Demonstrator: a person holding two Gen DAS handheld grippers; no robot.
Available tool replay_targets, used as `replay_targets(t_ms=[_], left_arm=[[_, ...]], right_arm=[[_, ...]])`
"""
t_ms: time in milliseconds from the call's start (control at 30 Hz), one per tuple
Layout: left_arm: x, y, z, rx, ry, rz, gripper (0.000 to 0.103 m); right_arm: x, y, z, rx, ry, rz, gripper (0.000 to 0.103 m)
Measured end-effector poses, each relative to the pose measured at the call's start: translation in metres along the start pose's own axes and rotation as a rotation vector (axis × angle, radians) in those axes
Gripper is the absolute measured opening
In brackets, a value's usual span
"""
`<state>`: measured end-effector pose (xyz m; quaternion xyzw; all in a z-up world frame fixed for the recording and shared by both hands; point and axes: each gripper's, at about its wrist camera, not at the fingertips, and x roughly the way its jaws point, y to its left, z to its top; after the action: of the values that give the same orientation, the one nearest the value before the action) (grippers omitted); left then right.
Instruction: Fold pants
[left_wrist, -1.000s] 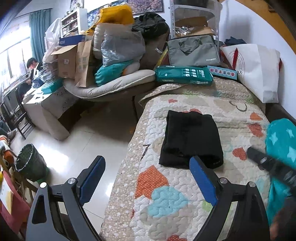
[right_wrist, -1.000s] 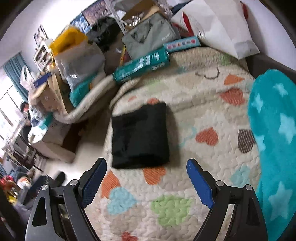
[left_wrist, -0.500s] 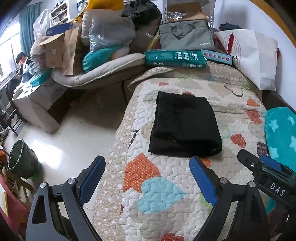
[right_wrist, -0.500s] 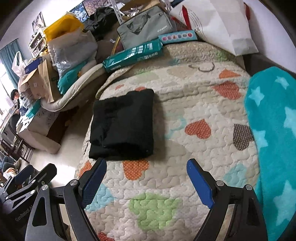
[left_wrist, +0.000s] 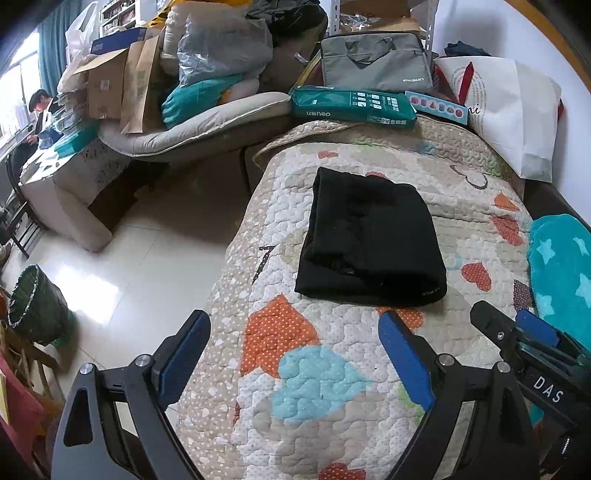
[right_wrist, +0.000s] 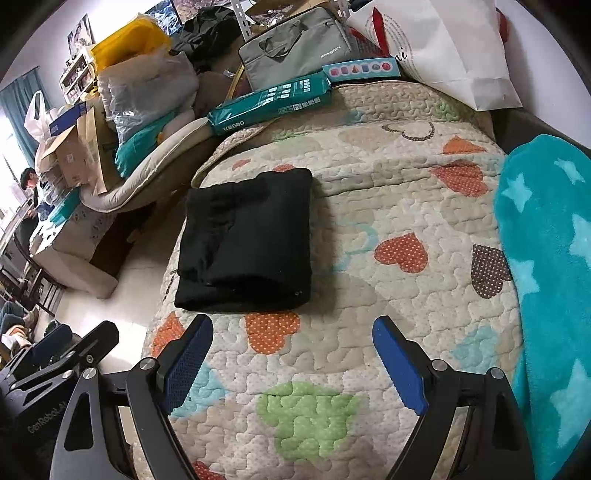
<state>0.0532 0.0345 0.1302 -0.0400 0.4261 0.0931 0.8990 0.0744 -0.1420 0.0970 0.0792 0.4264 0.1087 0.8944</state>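
Left gripper (left_wrist: 293, 349) spread wide, nothing between its blue pads, poised over the quilted bed cover (left_wrist: 317, 373) near the bed's floor-side edge. Right gripper (right_wrist: 291, 354) likewise wide and empty, above the same cover. Black pants (right_wrist: 247, 243) lie folded into a compact rectangle flat on the cover, just ahead of both grippers, touching neither. Teal star blanket (right_wrist: 546, 266) along the right. Green package (left_wrist: 352, 107) and grey bag (left_wrist: 375, 64) at the far end.

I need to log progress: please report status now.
Left gripper, right gripper: open, empty. Black pants folded on quilt, untouched. Nothing in the way.
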Motion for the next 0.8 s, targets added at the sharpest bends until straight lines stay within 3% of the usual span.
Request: replay_targets(t_ms=[800], left_arm=[[0.001,-0.010,-0.009,0.021,0.029,-0.031,0.092]], right_arm=[[0.000,0.000,-0.004,-0.016,-0.001,-0.009,0.092]])
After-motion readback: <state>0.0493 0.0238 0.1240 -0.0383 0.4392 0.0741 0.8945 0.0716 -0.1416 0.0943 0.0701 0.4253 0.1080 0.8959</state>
